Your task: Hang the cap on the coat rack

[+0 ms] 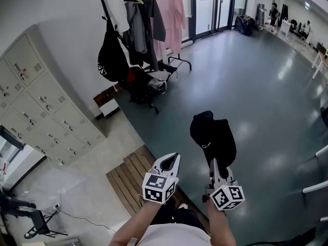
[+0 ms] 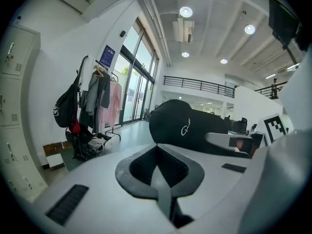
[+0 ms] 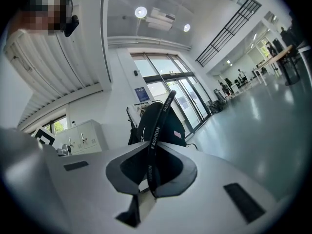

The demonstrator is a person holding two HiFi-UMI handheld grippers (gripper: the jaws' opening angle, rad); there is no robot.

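A black cap (image 1: 212, 135) hangs over the grey floor, and my right gripper (image 1: 213, 164) is shut on its strap. In the right gripper view the strap (image 3: 155, 140), printed FASHION, runs between the closed jaws of the right gripper (image 3: 150, 175), with the cap (image 3: 158, 121) just beyond. My left gripper (image 1: 170, 161) is beside it on the left, shut with nothing in it. The left gripper view shows the left gripper (image 2: 158, 169) with its pads together and the cap (image 2: 187, 126) to the right. The coat rack (image 1: 148, 9) stands far ahead by the wall, loaded with clothes.
A black bag (image 1: 110, 55) hangs on the rack's left end above a heap of things on the floor. Grey lockers (image 1: 41, 101) line the left wall. A wooden slat mat (image 1: 130, 170) lies near my feet. Glass doors (image 1: 210, 6) are behind the rack.
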